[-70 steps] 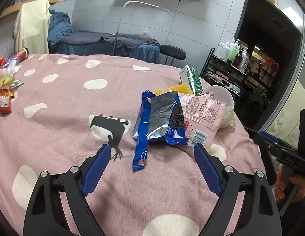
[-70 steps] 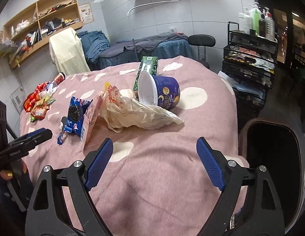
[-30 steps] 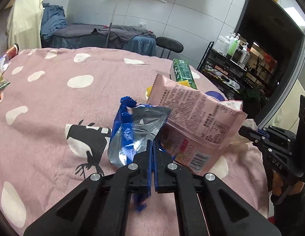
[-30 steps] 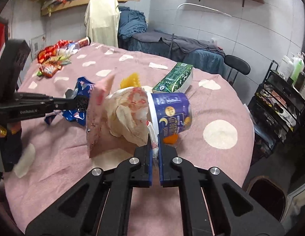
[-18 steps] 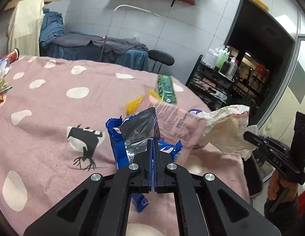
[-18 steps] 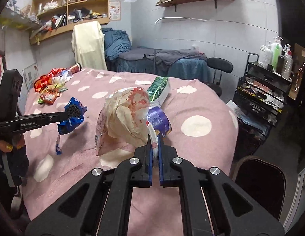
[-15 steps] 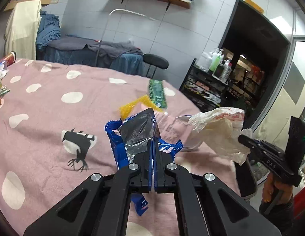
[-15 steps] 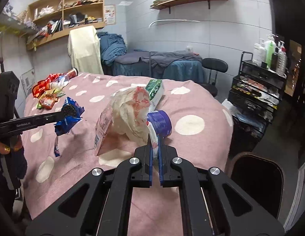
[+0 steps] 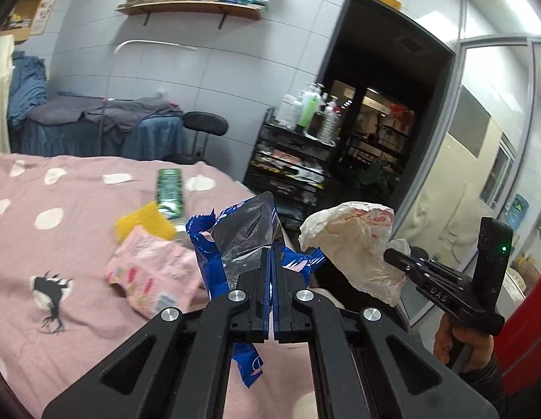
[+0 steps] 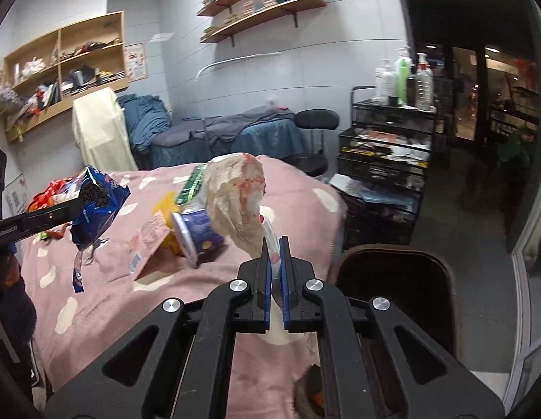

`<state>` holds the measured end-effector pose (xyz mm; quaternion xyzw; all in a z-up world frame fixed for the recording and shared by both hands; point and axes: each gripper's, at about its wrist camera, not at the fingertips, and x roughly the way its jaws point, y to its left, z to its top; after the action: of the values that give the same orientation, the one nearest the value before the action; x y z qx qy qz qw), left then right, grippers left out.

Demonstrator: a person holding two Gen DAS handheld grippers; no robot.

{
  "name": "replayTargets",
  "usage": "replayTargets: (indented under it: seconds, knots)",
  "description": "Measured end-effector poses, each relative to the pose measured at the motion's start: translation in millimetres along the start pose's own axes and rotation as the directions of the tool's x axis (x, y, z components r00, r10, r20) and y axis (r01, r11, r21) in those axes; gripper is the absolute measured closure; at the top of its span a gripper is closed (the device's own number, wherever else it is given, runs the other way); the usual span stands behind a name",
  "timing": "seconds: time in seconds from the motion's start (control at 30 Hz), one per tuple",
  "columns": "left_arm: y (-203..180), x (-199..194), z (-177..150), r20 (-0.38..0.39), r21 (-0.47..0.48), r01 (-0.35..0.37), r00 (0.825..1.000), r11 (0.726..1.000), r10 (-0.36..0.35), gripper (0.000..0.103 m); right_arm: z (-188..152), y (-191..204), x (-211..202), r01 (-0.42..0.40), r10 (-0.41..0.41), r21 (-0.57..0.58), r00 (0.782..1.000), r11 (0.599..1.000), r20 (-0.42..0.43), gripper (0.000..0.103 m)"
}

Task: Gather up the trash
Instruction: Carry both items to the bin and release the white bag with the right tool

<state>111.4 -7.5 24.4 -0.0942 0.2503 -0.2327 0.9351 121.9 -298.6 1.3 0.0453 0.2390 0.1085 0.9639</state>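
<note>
Two handheld grippers each carry a piece of trash above a round table (image 10: 172,300) covered in pink cloth with white spots. The left gripper (image 9: 272,255) is clamped on a blue wrapper (image 9: 242,241), silver inside, which is lifted clear of the cloth with a torn strip dangling below. The right gripper (image 10: 274,248) is clamped on the corner of a crumpled white bag (image 10: 240,192) with red print, also held in the air.

Just past the table's near edge, low on the right, stands a dark open bin (image 10: 396,289). The bag hangs close to the bin's mouth; the wrapper is farther back, over the table.

Trash left on the cloth: a pink packet (image 9: 151,269), a purple cup (image 10: 197,235) lying on its side, a yellow scrap (image 9: 144,223) and a green box (image 9: 169,193). A separate heap of red snack packs (image 10: 48,192) sits at the far left edge of the table.

Risks, as a judgement: the right gripper pinches only a thin fold of soft plastic, so the bag could slide free or billow and land on the floor beside the bin. The wrapper's dangling strip could catch the table edge or the bin rim. Both hands converge on one opening, so the grippers might bump. Releasing before either piece is squarely above the mouth would drop it outside.
</note>
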Motion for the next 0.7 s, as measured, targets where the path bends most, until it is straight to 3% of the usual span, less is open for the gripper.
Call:
replayTargets:
  seconds: [0.17, 0.37, 0.53, 0.7]
  knots:
    - [-31, 30, -1, -0.038, 0.038, 0.075, 0.997, 0.996, -0.073, 0.101, -10, -33, -4, 0.122, -0.121, 0.048, 0.992, 0.991, -0.018, 0.097]
    - [-58, 66, -5, -0.098, 0.060, 0.138, 0.986, 0.989, -0.132, 0.101, -29, -65, 8, 0.250, -0.243, 0.073, 0.966, 0.966, -0.087, 0.097]
    - [-79, 89, -11, -0.140, 0.085, 0.166, 0.978, 0.982, -0.154, 0.101, -42, -81, 30, 0.321, -0.305, 0.087, 0.939, 0.943, -0.162, 0.097]
    - [-94, 103, -18, -0.177, 0.103, 0.189, 0.970, 0.977, -0.169, 0.101, -65, -99, 52, 0.341, -0.305, 0.123, 0.921, 0.932, -0.242, 0.096]
